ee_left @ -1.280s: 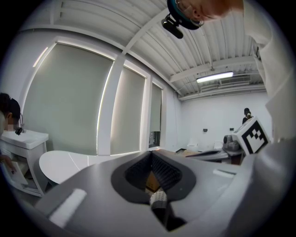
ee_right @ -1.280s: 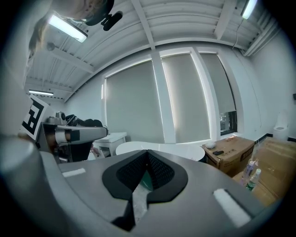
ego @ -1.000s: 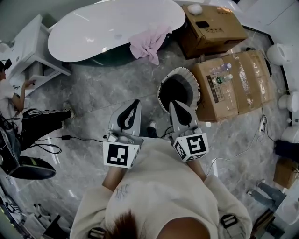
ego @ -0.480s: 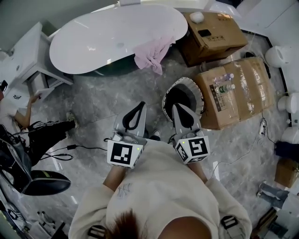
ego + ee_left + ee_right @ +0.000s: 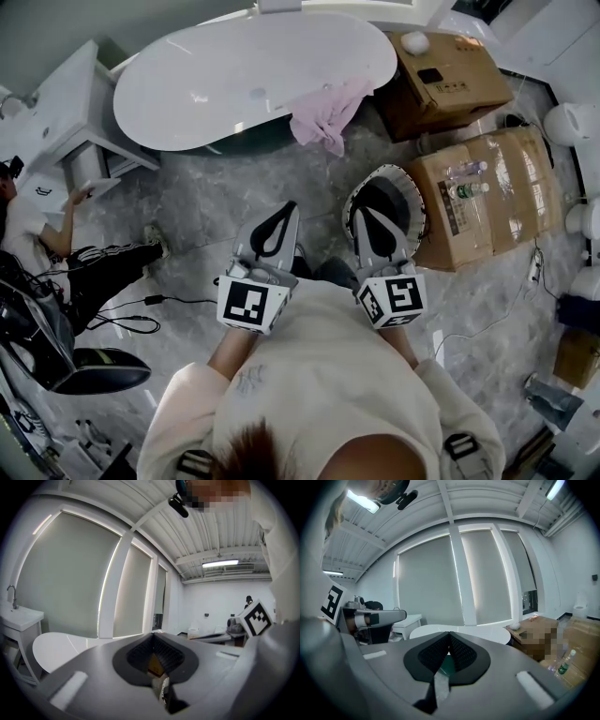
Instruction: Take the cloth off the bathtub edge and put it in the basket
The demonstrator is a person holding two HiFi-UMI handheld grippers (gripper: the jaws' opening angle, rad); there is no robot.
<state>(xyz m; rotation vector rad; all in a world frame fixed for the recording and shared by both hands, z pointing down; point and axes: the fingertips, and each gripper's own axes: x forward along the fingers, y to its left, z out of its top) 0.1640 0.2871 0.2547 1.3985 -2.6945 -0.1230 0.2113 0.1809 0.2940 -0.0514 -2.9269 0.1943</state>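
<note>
A pink cloth (image 5: 328,111) hangs crumpled over the near right edge of the white bathtub (image 5: 234,80). The basket (image 5: 410,192), dark inside with a patterned rim, stands on the floor in front of the cardboard boxes, partly hidden behind my right gripper (image 5: 367,212). My left gripper (image 5: 284,208) is beside it. Both are held close to the body, pointing toward the tub, shut with nothing between the jaws. The left gripper view shows the shut left gripper (image 5: 153,637) and the tub (image 5: 61,646). In the right gripper view the tub (image 5: 464,632) lies beyond the right gripper (image 5: 449,634).
Two cardboard boxes (image 5: 455,80) (image 5: 492,183) stand right of the tub, the nearer one with bottles on top. A white vanity (image 5: 66,103) is at the left, with a person (image 5: 42,230) sitting on the floor. A cable (image 5: 141,302) crosses the marble floor. White fixtures (image 5: 572,122) line the right.
The tub, cloth and basket have drifted to the right in the head view. Both grippers keep their place near the body and stay shut.
</note>
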